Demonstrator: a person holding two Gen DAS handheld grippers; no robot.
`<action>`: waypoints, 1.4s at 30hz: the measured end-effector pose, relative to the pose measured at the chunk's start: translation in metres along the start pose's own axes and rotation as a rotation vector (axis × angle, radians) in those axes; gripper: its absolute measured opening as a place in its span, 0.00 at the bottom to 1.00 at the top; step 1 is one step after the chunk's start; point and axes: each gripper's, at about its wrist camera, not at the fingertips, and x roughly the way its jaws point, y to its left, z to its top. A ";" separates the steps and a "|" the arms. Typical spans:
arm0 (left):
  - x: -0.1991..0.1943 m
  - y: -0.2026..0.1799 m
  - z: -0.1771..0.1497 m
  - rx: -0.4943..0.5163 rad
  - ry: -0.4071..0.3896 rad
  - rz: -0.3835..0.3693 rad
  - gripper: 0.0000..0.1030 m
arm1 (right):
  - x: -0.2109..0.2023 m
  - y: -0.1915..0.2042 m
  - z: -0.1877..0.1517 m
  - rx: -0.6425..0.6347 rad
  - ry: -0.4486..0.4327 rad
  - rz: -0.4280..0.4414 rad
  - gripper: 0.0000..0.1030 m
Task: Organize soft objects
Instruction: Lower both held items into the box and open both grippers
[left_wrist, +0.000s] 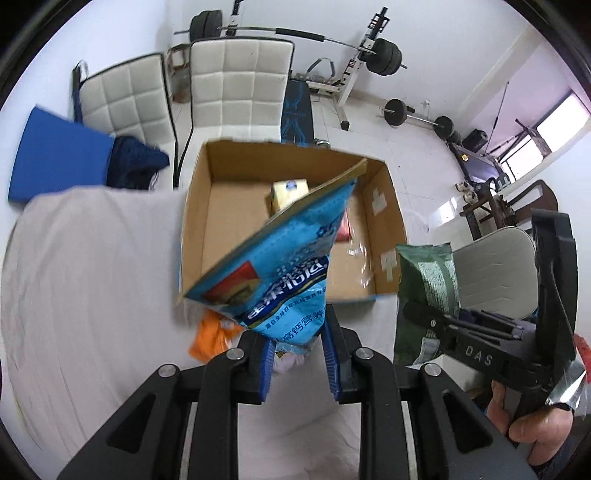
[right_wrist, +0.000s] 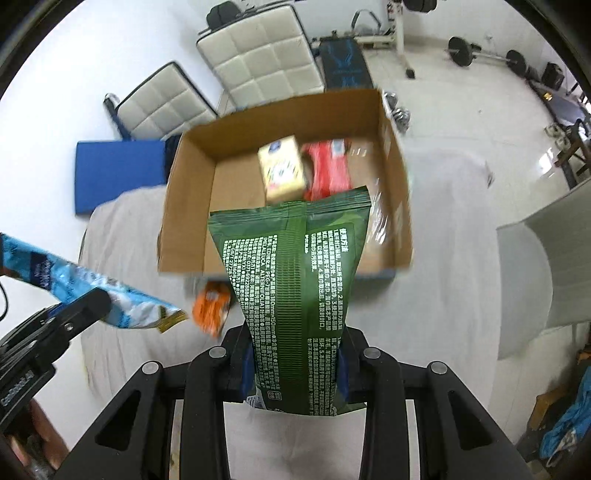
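Note:
My left gripper (left_wrist: 297, 354) is shut on a blue snack bag (left_wrist: 280, 266) and holds it in the air in front of an open cardboard box (left_wrist: 199, 206). My right gripper (right_wrist: 295, 365) is shut on a green packet (right_wrist: 295, 280), also raised before the box (right_wrist: 184, 206). The green packet also shows in the left wrist view (left_wrist: 428, 277), and the blue bag in the right wrist view (right_wrist: 92, 288). Inside the box lie a yellow pack (right_wrist: 282, 170) and a red pack (right_wrist: 328, 173). An orange pack (right_wrist: 210, 306) lies on the table just before the box.
The table has a pale cloth (left_wrist: 92, 258). Two white padded chairs (left_wrist: 236, 85) stand behind it, with a blue mat (left_wrist: 55, 155) at the left. Weight benches and barbells (left_wrist: 376, 55) fill the far room. A grey chair (right_wrist: 535, 269) stands at the right.

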 end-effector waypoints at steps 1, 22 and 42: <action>0.004 0.001 0.011 0.005 0.006 0.009 0.20 | 0.005 0.001 0.008 0.000 -0.003 -0.009 0.35; 0.201 0.052 0.115 0.033 0.355 0.116 0.20 | 0.194 -0.024 0.087 0.002 0.296 -0.153 0.35; 0.186 0.056 0.134 -0.027 0.299 0.147 0.52 | 0.198 -0.008 0.082 0.000 0.347 -0.165 0.77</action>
